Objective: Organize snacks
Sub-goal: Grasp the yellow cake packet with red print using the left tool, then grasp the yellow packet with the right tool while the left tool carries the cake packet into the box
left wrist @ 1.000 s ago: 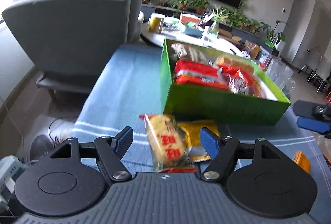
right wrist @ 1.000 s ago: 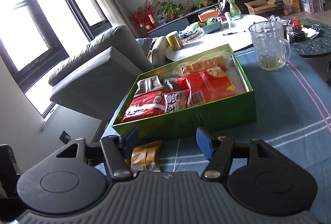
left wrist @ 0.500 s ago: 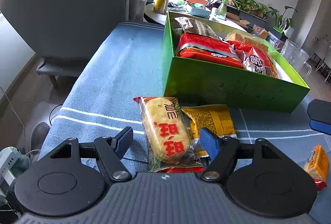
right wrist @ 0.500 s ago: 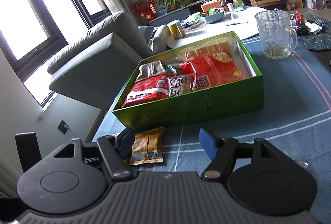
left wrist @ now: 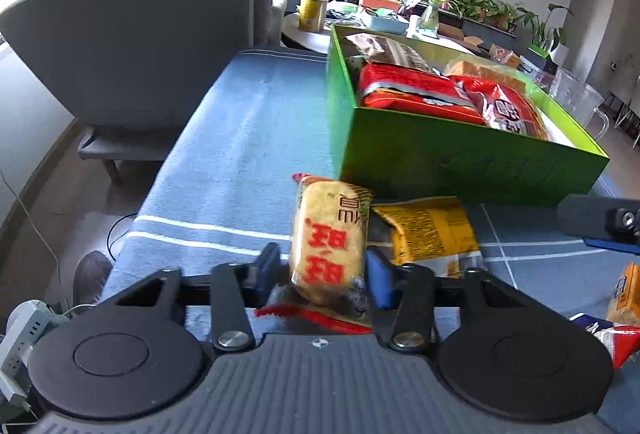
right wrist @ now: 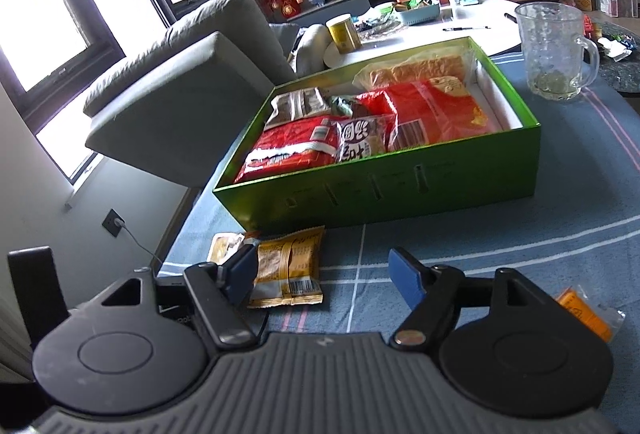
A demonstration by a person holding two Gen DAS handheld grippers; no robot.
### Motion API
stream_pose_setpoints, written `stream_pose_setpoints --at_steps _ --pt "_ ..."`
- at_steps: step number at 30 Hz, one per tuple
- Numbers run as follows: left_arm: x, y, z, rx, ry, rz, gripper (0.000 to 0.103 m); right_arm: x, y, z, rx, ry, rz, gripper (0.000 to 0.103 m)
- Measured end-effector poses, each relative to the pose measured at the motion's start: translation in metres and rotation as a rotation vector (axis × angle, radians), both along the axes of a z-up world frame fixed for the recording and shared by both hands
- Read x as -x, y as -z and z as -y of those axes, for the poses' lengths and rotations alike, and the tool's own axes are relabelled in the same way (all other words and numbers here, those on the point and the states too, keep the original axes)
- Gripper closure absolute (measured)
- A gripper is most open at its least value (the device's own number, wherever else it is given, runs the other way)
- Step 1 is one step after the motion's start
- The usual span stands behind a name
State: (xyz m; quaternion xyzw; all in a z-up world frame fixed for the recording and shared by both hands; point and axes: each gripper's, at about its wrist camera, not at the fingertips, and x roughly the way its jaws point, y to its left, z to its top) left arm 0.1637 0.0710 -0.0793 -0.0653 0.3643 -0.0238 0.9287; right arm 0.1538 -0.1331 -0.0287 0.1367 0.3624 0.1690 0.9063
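Observation:
A rice cracker packet point(left wrist: 328, 234) with red characters lies on the blue tablecloth just in front of the green box point(left wrist: 440, 161). My left gripper point(left wrist: 324, 274) is closing its jaws on the packet's near end, and both blue pads touch its sides. A yellow snack packet point(left wrist: 428, 230) lies right beside it. In the right wrist view my right gripper point(right wrist: 324, 268) hovers open low over the cloth, its left finger next to the yellow snack packet point(right wrist: 290, 266). The green box point(right wrist: 400, 189) holds several red and brown snack bags.
A glass mug point(right wrist: 556, 49) stands on the cloth right of the box. An orange packet point(right wrist: 588, 314) lies at the near right. A grey armchair point(left wrist: 140, 33) stands past the table's left edge, and a cluttered round white table point(right wrist: 460, 29) stands behind the box.
The left jaws have gone from wide open to closed against the rice cracker packet. The right gripper has sunk and moved closer to the yellow packet, still open.

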Motion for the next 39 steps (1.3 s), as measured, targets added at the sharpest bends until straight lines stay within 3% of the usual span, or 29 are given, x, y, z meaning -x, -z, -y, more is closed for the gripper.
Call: stream_pose_setpoints --at_steps 3,28,39 --pt "0.003 -0.001 -0.009 0.036 -0.013 -0.002 0.063 -0.002 0.003 -0.009 0.020 -0.009 -0.011 0.031" --pt "0.041 -0.010 -0.052 0.088 -0.091 0.060 0.064 -0.032 0.033 -0.091 0.246 -0.017 -0.091 0.028" --pt "0.043 -0.008 -0.056 0.106 -0.096 0.064 0.064 -0.034 0.044 -0.108 0.317 -0.010 -0.071 0.023"
